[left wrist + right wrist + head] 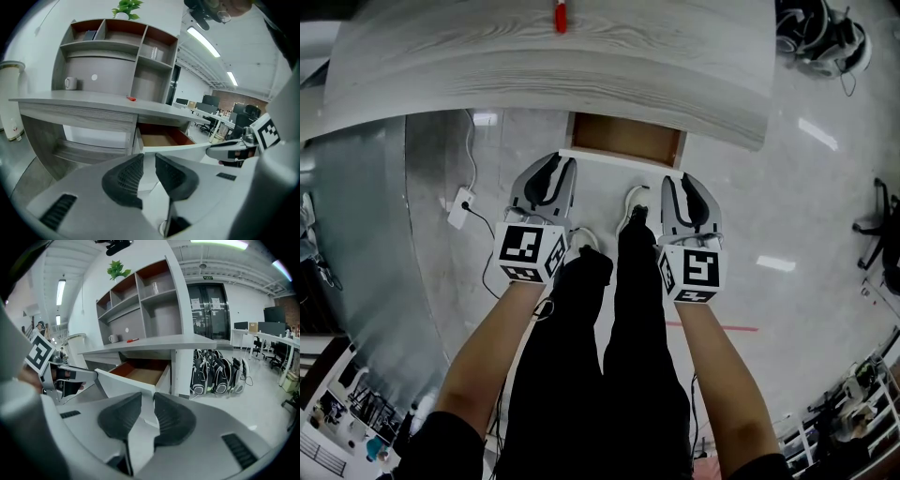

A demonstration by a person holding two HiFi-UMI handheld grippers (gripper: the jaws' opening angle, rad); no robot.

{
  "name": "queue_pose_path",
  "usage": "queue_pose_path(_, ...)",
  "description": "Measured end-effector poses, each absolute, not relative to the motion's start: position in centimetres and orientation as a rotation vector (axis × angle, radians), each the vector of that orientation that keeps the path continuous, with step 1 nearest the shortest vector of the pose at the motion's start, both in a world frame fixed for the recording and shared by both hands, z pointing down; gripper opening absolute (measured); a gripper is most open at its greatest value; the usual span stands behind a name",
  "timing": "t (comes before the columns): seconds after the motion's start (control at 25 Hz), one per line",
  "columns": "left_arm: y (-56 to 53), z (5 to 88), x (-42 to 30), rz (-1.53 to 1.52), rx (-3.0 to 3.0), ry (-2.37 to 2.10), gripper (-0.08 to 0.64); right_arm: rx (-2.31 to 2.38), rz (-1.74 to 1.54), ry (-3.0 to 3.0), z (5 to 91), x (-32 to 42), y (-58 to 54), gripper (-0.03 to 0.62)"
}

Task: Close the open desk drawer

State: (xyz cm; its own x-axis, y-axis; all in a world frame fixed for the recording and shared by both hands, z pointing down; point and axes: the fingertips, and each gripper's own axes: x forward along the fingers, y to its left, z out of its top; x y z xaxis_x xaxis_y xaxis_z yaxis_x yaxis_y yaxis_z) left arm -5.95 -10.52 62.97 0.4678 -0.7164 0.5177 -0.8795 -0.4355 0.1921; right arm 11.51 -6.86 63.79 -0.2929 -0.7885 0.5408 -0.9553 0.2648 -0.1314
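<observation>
Head view: the drawer [626, 138] stands pulled out beneath the counter [581, 66]. The left gripper [555, 169] and right gripper [682, 183] hover near its front, probably lined up to push.

Left gripper view: fingers [126, 180] narrowly parted and empty; they cover the lower part of the drawer front.

Right gripper view: fingers [173, 418] likewise narrow and empty; no handle can be made out.

A small red object [561, 16] lies on the pale wood-grain desk [487, 66]. On the desk stands a grey open shelf unit [117, 61] holding a white mug [70, 83], with a green potted plant [126, 7] on top. A white power adapter [461, 207] lies on the glossy floor [787, 187]. Black backpacks [218, 376] stand in a row beside the desk.
</observation>
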Motion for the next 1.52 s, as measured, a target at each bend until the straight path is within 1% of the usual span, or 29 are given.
queue_pose_path(0.56,-16.4,62.7,-4.9,0.472,2.318,-1.354,0.089,1.558,0.529,-2.213,63.5,12.6,-13.3,0.098)
queue_pose_path(1.52,-18.8,62.8,-4.1,0.531,2.422,-1.355,0.091,1.602,0.507,-2.237,63.6,13.1,-15.9,0.098)
